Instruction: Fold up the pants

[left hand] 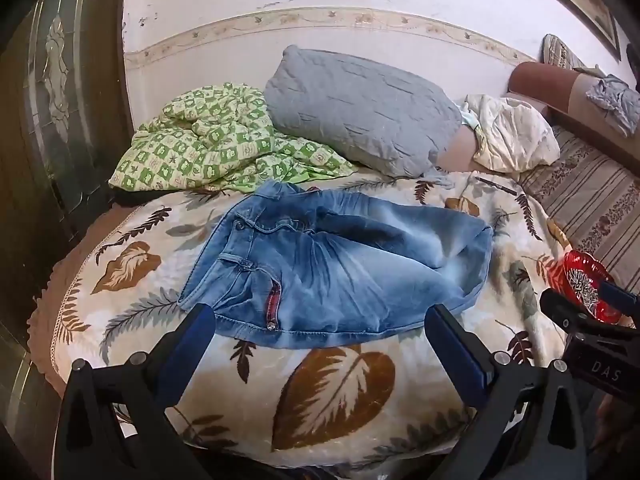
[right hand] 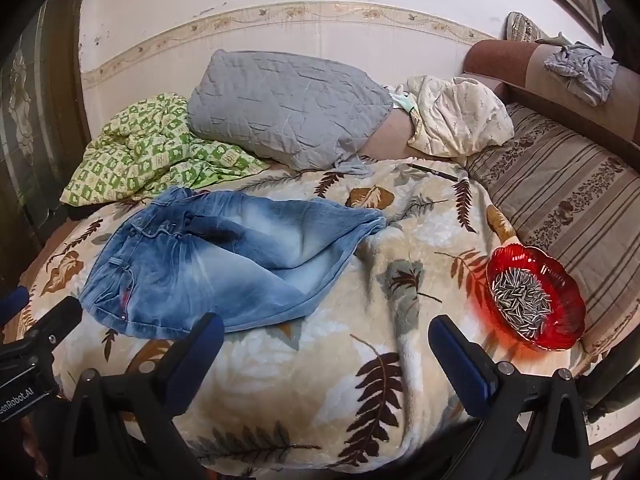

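Observation:
Light blue jeans [left hand: 332, 264] lie folded in a compact bundle on a leaf-patterned blanket [left hand: 332, 392], waistband to the left. They also show in the right wrist view [right hand: 224, 264], left of centre. My left gripper [left hand: 320, 332] is open and empty, just in front of the jeans' near edge. My right gripper [right hand: 326, 340] is open and empty over the blanket, to the right of the jeans. The right gripper's body also shows in the left wrist view [left hand: 592, 332] at the right edge.
A red glass bowl of sunflower seeds [right hand: 536, 300] sits on the blanket at the right. A grey pillow [right hand: 284, 108], a green checked quilt [right hand: 156, 152] and a cream cloth [right hand: 456, 116] lie at the back. A pen [right hand: 432, 172] lies beyond. A dark door [left hand: 60, 120] stands left.

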Available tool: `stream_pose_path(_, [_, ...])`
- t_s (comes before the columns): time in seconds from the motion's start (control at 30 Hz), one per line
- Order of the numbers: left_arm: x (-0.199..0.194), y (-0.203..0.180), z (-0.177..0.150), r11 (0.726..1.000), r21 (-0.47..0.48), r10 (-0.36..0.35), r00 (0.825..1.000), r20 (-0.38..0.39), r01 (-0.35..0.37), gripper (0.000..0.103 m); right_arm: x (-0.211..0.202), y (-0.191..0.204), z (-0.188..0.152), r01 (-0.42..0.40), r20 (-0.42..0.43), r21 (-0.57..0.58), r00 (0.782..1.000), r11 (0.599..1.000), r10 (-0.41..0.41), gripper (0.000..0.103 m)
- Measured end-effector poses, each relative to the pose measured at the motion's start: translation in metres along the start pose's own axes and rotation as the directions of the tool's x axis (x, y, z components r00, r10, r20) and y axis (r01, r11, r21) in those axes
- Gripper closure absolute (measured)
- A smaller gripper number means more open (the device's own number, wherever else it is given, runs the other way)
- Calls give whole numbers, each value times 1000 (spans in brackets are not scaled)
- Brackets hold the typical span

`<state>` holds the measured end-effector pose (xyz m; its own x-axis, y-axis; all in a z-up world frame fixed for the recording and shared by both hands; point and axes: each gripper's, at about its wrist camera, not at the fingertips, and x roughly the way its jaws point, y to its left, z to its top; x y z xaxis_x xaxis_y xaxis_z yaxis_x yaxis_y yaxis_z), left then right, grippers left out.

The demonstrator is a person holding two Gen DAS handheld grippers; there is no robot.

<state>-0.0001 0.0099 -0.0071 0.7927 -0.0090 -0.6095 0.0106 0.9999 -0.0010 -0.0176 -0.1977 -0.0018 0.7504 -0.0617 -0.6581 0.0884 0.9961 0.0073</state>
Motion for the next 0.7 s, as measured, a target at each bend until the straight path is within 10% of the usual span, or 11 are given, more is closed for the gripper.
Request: stream_pose_path(0.7, [1, -4, 1, 1000, 11, 12, 1000, -6, -12, 0, -4, 3, 0, -6, -3, -5, 1000, 1000, 6, 0])
